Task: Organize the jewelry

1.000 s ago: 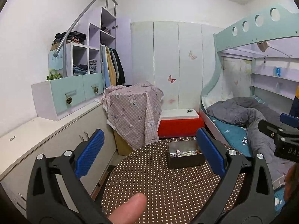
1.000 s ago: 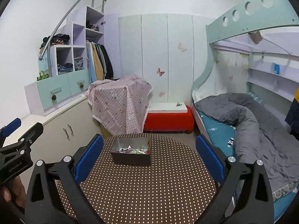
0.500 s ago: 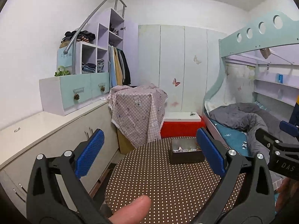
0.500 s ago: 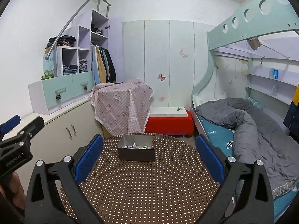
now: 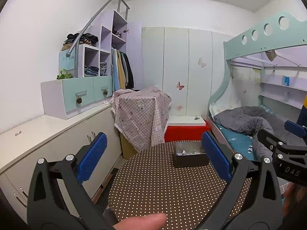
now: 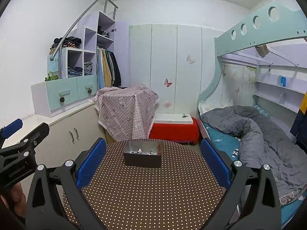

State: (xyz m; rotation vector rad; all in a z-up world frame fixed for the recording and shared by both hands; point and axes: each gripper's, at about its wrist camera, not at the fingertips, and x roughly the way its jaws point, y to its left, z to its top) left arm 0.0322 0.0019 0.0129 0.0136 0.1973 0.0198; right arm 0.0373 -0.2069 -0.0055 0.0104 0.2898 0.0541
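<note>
Item 1: left gripper [image 5: 153, 153]. Its 2 blue-padded fingers [image 5: 92, 156] are standing wide apart with nothing between them, hovering above the near left part of the table. A thumb tip [image 5: 145, 220] is showing at the bottom edge of the left wrist view.

Item 2: right gripper [image 6: 153, 158]. Its 2 blue pads [image 6: 215, 163] are likewise spreading wide and holding nothing, hanging over the near edge of the table and framing the box between them in its own view.

Item 3: round table [image 6: 145, 191], wearing a brown cloth with small pale dots.

Item 4: dark open box [image 6: 143, 154], sitting on the far part of the table, well apart from both grippers. Small jewelry pieces [image 6: 141, 151] are lying mixed inside it; a reddish beaded strand [image 6: 159, 148] is resting against its right inner wall. Single pieces are too small to tell apart.

Item 5: surroundings. A pink checked cloth with bear prints [image 6: 126, 109] is draping a block behind the table. A red bench with a white top [image 6: 173, 127] is standing to its right. A bunk bed [image 6: 249, 130] with a grey quilt is filling the right side. White counter cabinets [image 5: 48, 134] and teal drawers [image 5: 84, 94] are lining the left wall.
</note>
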